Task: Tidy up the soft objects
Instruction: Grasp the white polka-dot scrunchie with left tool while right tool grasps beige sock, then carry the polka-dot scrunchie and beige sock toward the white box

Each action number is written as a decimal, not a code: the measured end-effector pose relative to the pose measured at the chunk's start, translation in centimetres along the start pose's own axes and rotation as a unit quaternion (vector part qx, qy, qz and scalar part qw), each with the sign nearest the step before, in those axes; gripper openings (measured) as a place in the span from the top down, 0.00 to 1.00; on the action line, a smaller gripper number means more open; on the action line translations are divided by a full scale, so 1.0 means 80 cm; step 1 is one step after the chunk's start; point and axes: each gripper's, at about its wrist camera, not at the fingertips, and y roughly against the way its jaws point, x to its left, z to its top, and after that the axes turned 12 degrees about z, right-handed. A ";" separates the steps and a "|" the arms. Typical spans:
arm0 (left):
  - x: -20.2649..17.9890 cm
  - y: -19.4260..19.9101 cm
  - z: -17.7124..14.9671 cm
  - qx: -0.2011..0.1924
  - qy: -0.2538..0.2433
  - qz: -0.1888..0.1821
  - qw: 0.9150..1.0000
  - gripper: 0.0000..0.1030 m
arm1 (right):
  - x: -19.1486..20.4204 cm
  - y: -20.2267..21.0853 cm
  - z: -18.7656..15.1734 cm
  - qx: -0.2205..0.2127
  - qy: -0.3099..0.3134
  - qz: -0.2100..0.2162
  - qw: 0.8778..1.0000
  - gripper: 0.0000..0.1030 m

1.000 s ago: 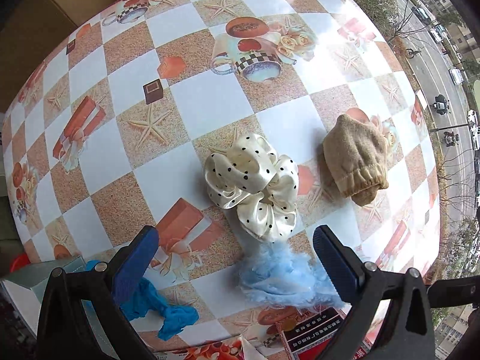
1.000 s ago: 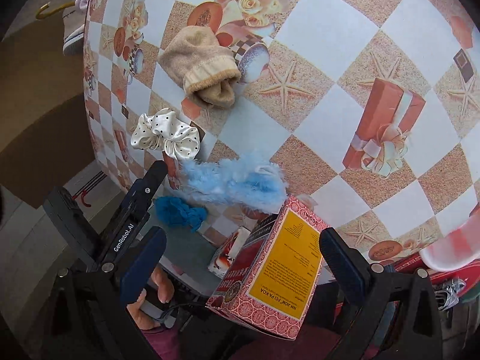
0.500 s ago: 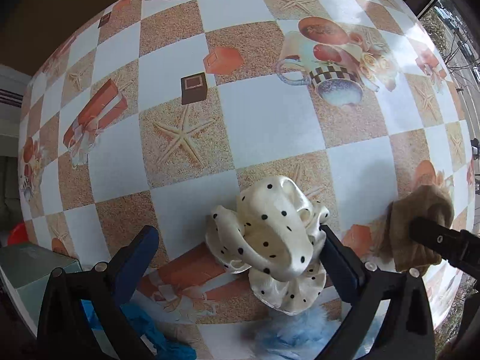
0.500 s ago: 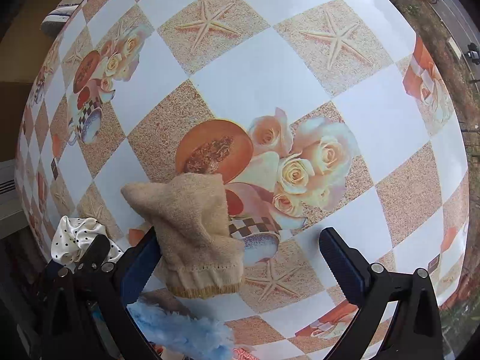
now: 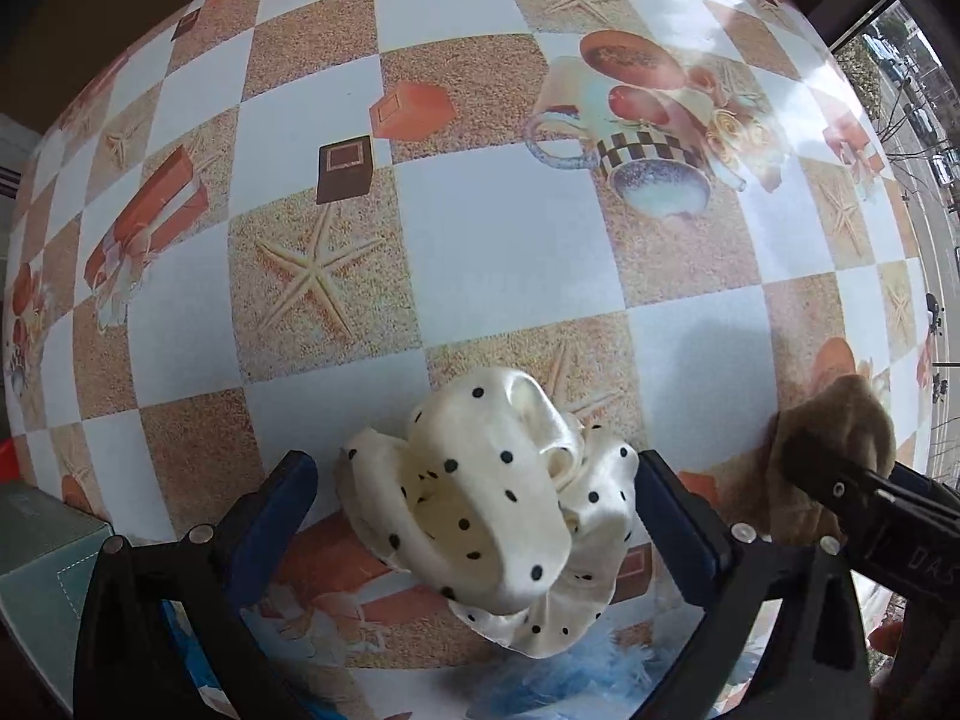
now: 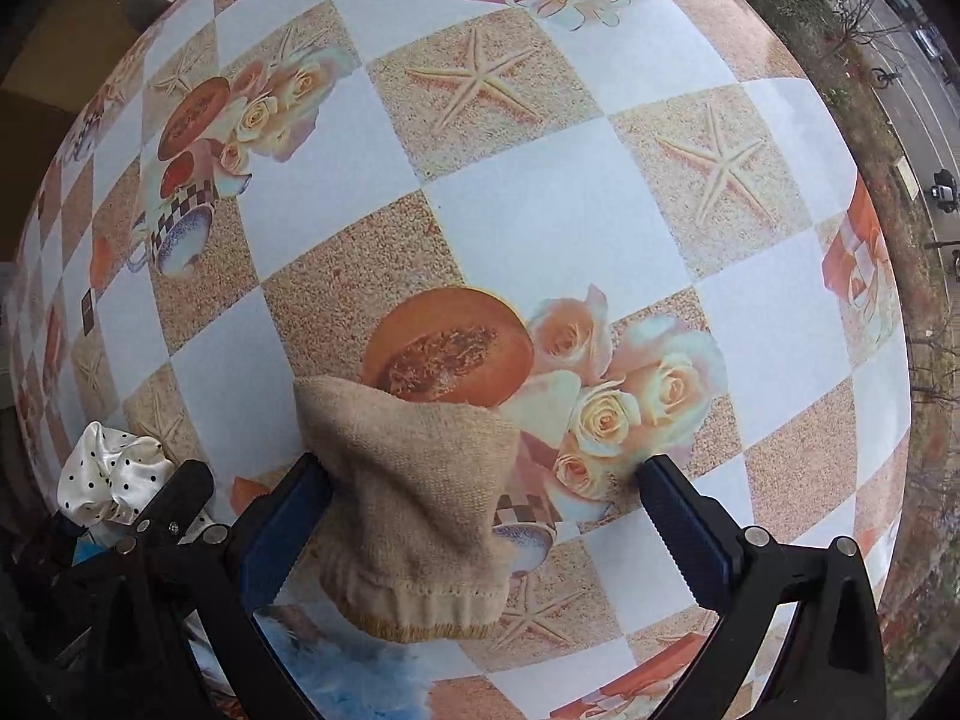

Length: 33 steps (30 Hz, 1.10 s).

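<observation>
Glossy satin scrunchie, matt knitted sock, seemingly vinyl tablecloth.

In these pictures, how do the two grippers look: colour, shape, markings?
Both the left gripper and the right gripper have black frames with silver screws and two fingers faced with dark blue ribbed pads. In the left wrist view the right gripper's black side bears faint embossed letters, too blurred to read fully.
</observation>
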 end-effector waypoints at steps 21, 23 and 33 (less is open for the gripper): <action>0.010 0.056 -0.021 -0.018 -0.044 -0.021 0.999 0.77 | 0.029 0.047 -0.041 -0.047 0.031 0.055 0.997 0.75; 0.020 0.069 -0.029 -0.028 -0.043 -0.028 0.998 0.77 | 0.028 0.060 -0.050 -0.051 0.026 0.065 0.996 0.75; 0.076 0.129 -0.108 -0.066 -0.067 -0.033 0.995 0.77 | 0.008 0.109 -0.120 -0.048 0.006 0.100 0.994 0.75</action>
